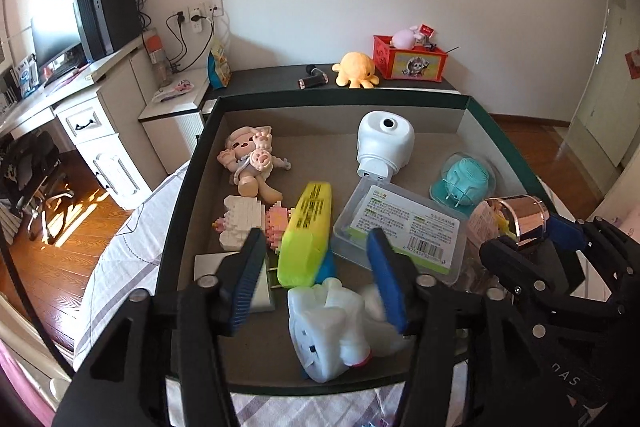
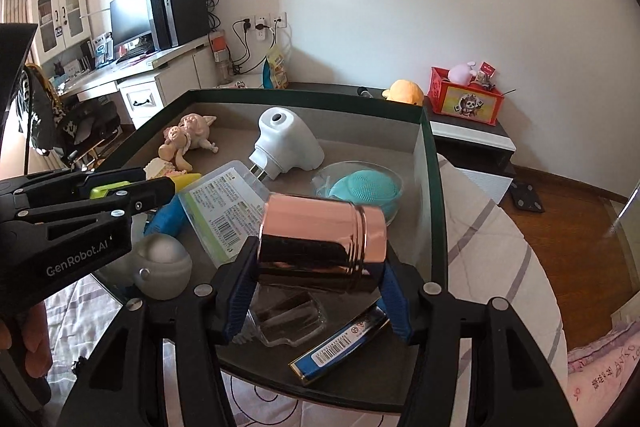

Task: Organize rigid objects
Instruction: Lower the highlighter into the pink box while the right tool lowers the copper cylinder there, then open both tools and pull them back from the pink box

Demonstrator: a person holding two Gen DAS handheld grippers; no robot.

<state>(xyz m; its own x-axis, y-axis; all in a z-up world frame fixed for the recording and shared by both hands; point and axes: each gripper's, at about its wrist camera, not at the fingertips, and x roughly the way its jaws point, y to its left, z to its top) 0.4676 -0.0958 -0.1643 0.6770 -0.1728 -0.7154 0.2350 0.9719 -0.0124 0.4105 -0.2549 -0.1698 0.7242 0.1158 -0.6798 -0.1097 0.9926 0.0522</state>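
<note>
Sitting on a bed [image 1: 120, 251] with a striped sheet is a big flat box [image 1: 188, 187] with dark green walls and a grey floor. Past it are a white wall, a dark cabinet top [image 1: 264, 77] with a yellow plush toy [image 1: 355, 70] and a red box [image 1: 408, 59], a white desk [image 1: 92, 107], and a brown wood floor [image 1: 60, 227].

The box walls stand up on all sides. Bare grey floor shows just in front of the left gripper [image 1: 316, 259], between its two blue pads, and along the far wall of the box.

The left gripper's jaws stand about half open. They hold nothing. A white toy [image 1: 332, 331] lies on the box floor between them, and its side looks to touch the right pad. Just ahead of these jaws lie a yellow-green marker [image 1: 306, 235], a clear plastic case [image 1: 400, 227] with a label, and a white and pink block toy [image 1: 250, 223]. Farther ahead are a pink doll [image 1: 250, 159], a white plug-in gadget [image 1: 384, 143] and a teal brush [image 1: 466, 179] in a clear shell.

The right gripper [image 2: 316, 291] is to the right of the left one, over the near right corner of the box. A shiny copper can [image 2: 320, 239] lies on its side between its jaws. They are partly open, and I cannot tell if the pads press on it. Under the can are a clear little tray [image 2: 288, 319] and a blue flat box [image 2: 340, 347].
</note>
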